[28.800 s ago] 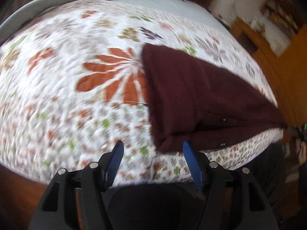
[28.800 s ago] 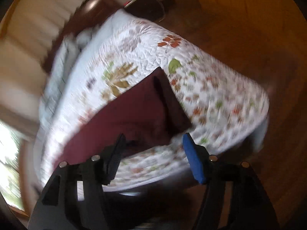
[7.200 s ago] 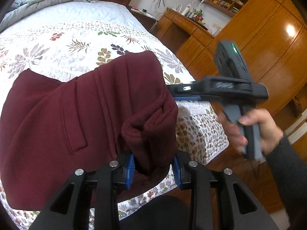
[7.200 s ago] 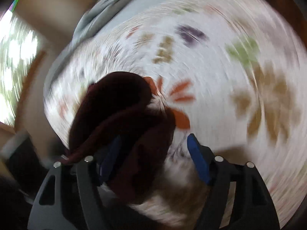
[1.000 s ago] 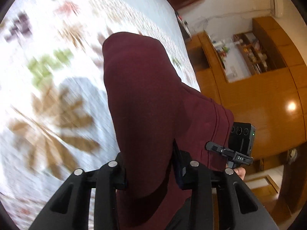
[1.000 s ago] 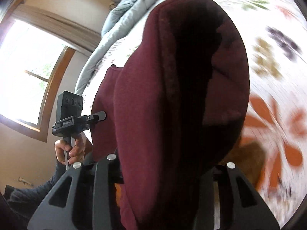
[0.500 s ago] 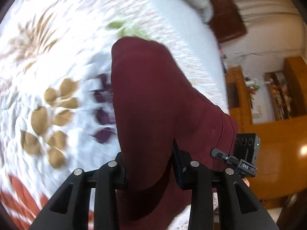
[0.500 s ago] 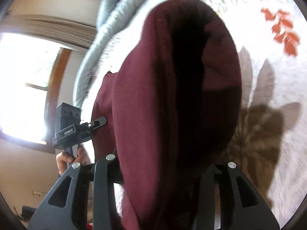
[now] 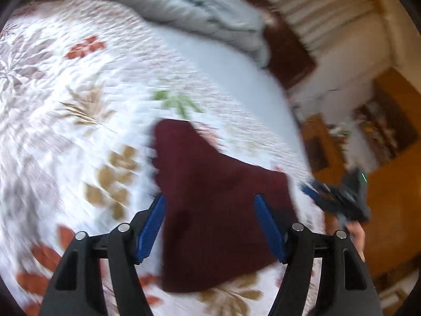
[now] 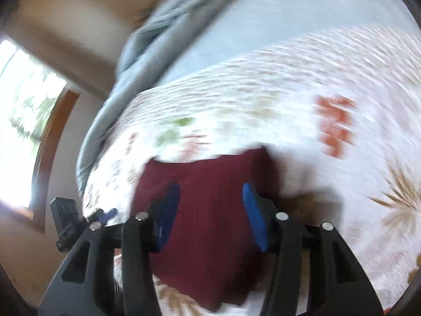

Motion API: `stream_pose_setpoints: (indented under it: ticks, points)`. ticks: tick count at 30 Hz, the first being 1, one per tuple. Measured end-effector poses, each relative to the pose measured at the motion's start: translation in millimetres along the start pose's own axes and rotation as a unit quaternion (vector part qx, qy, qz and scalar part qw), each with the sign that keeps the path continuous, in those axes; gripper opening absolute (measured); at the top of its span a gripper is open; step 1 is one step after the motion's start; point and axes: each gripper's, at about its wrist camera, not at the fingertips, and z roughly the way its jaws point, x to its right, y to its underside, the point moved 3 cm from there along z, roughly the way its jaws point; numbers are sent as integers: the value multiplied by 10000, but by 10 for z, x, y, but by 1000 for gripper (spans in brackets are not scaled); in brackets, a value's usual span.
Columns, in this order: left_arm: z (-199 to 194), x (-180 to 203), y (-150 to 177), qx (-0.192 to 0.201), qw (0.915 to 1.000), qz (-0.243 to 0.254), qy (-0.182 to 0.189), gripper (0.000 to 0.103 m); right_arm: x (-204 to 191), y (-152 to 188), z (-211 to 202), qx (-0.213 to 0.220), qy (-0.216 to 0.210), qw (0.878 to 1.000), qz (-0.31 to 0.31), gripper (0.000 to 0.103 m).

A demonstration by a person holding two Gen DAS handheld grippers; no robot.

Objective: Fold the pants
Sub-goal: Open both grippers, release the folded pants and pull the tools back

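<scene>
On the floral quilt (image 9: pixel 65 100), folded maroon pants (image 9: pixel 215 210) lie beneath your two spread, empty grippers (image 9: pixel 209 226) (image 10: pixel 210 210); a careless pull-away could snag and undo the fold.

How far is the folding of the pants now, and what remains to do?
Mostly done: the dark red fabric pants lie as a compact folded bundle on the floral quilted bedspread. Nothing is in hand; the left tool and right tool are open. Perhaps only smoothing remains.

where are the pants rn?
The maroon pants lie folded on the floral quilt, low and centre in both wrist views, between the open fingers of the left gripper and the right gripper.
</scene>
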Motion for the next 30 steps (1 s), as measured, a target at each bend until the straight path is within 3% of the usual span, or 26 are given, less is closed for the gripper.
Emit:
stream_pose_setpoints:
  ticks: [3, 5, 7, 8, 9, 10, 15, 17, 21, 24, 25, 27, 30]
  points:
    - [157, 250, 322, -187, 9986, 159, 472, 69, -518, -71, 591, -437, -467, 9979, -62, 43]
    - [367, 337, 547, -427, 9975, 260, 495, 68, -667, -87, 1050, -725, -678, 9949, 188, 34]
    - [442, 323, 745, -526, 9974, 282, 407, 68, -699, 26, 1370, -981, -619, 9920, 497, 32]
    - [483, 316, 806, -577, 9970, 378, 346, 68, -650, 9, 1587, -1051, -447, 9918, 565, 9]
    - [485, 309, 837, -579, 9969, 421, 340, 66, -524, 48, 1650, -1119, -203, 9917, 596, 0]
    - [508, 281, 856, -605, 9965, 402, 406, 62, -390, 87, 1628, -1119, -278, 9907, 727, 0]
    - [525, 215, 875, -611, 9957, 387, 576, 64, -107, 27, 1147, -688, -436, 9920, 963, 2]
    - [558, 197, 842, -558, 9954, 360, 692, 66, 33, 28, 915, -509, -678, 9904, 1096, 10]
    - [566, 141, 786, -561, 9947, 364, 786, 67, 28, 360, 409, -328, -1289, 9861, 993, 10]
    - [603, 60, 742, -546, 9945, 292, 846, 67, 96, 630, 457, -503, -1263, 9856, 1005, 10]
    - [610, 51, 742, -544, 9945, 277, 850, 67, 208, 710, 538, -573, -1030, 9873, 1066, 0]
    - [619, 12, 819, -559, 9942, 256, 884, 67, 348, 800, 653, -646, -992, 9858, 1189, 0]
    - [638, 48, 815, -555, 9943, 276, 863, 67, 407, 776, 490, -498, -1029, 9859, 1221, 0]
